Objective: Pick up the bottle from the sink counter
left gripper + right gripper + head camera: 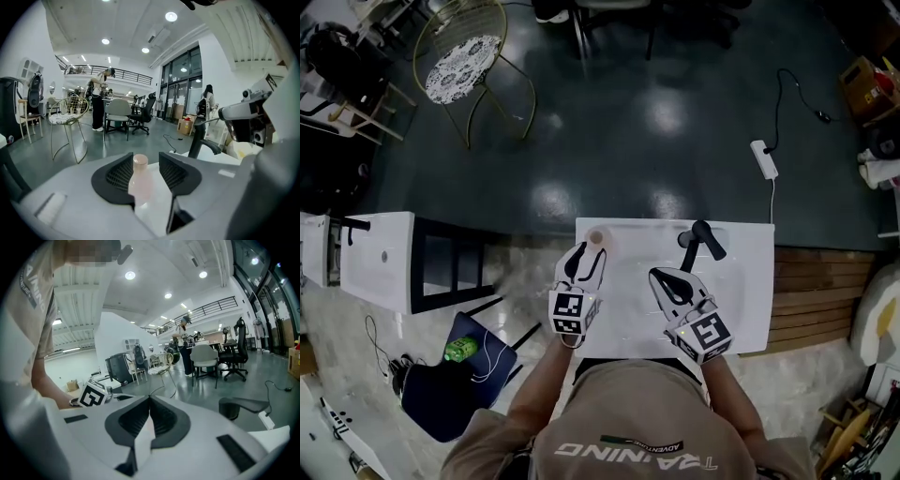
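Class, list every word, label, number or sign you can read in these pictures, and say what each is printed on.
"TRAINING": across the person's shirt, upside down in the head view.
Small dark strip above it: print too small to read.
Left marker cube and right marker cube: square patterns only, no words.
Bottle: no print can be made out.

Taupe T-shirt [647, 417]; white left gripper [591, 251], right gripper [668, 277], black jaws

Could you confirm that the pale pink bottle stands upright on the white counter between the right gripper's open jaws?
Not quite: the bottle stands between the open jaws of the left gripper, as the left gripper view shows; the right gripper is shut and empty. The rest is right.
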Demonstrator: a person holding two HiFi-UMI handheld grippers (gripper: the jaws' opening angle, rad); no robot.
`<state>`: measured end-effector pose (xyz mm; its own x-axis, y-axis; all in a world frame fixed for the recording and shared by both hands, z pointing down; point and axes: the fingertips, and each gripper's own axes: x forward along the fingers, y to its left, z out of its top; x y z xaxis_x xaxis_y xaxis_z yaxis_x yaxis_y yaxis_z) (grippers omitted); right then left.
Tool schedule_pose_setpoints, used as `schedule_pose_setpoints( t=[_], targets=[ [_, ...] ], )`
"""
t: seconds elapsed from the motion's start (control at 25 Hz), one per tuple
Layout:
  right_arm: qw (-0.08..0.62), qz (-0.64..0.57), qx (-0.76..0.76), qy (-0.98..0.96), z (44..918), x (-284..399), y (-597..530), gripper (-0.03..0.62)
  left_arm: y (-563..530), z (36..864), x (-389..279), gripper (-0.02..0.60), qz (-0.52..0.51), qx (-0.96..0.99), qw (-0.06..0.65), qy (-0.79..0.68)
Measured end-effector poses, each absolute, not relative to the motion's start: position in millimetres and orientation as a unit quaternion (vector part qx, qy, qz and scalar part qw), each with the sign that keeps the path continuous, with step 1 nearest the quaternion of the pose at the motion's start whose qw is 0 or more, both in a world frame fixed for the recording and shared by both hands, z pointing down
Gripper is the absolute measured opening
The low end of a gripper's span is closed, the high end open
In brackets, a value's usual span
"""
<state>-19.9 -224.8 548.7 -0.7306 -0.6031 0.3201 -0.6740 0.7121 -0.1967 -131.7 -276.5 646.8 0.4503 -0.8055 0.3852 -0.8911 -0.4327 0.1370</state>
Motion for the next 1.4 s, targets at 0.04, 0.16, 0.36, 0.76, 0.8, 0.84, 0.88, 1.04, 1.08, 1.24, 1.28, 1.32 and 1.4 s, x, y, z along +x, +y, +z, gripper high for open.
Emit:
schedule_pose_setpoints(
  t=[0.04,0.16,0.36,0.76,0.8,0.84,0.88,1.04,1.08,1.24,1.28,1.32,1.4],
  targets=[
    [0.120,0.153,0.346,-0.918,550,-18,-226,0.011,-279,650,-130,0.156,0.132,0.836,0.163,-0.508],
    [0.126,0.152,0.345,-0.918,552,-15,-231,0.011,-290,661,-129,0.156,0.136,0.832,0.154,-0.515],
    [0.130,0.156,0.344,-0.916,557,-15,-236,0.011,-303,676,-128,0.158,0.135,0.831,0.149,-0.519],
    [0.141,0.161,0.341,-0.915,559,-13,-244,0.011,-318,693,-118,0.144,0.146,0.833,0.113,-0.522],
    [0.138,0.161,0.343,-0.915,560,-11,-244,0.011,-318,692,-117,0.143,0.143,0.835,0.107,-0.520],
    [0.138,0.160,0.344,-0.915,562,-10,-244,0.011,-319,691,-116,0.143,0.140,0.836,0.100,-0.520],
    [0.140,0.160,0.343,-0.915,564,-9,-243,0.011,-319,690,-116,0.143,0.138,0.836,0.095,-0.522],
    [0.163,0.161,0.337,-0.913,566,-7,-237,0.011,-319,690,-115,0.138,0.142,0.837,0.080,-0.522],
    [0.169,0.164,0.336,-0.912,567,-5,-235,0.011,-319,690,-114,0.137,0.143,0.839,0.080,-0.519],
    [0.175,0.174,0.341,-0.907,573,-4,-229,0.011,-319,688,-115,0.136,0.135,0.844,0.083,-0.513],
    [0.181,0.176,0.342,-0.905,573,-3,-229,0.011,-319,686,-115,0.135,0.133,0.845,0.083,-0.511],
    [0.182,0.174,0.341,-0.905,574,-2,-229,0.011,-319,682,-115,0.135,0.133,0.847,0.079,-0.510],
    [0.168,0.164,0.339,-0.911,574,-2,-230,0.011,-320,670,-113,0.135,0.131,0.850,0.068,-0.506]
  ],
)
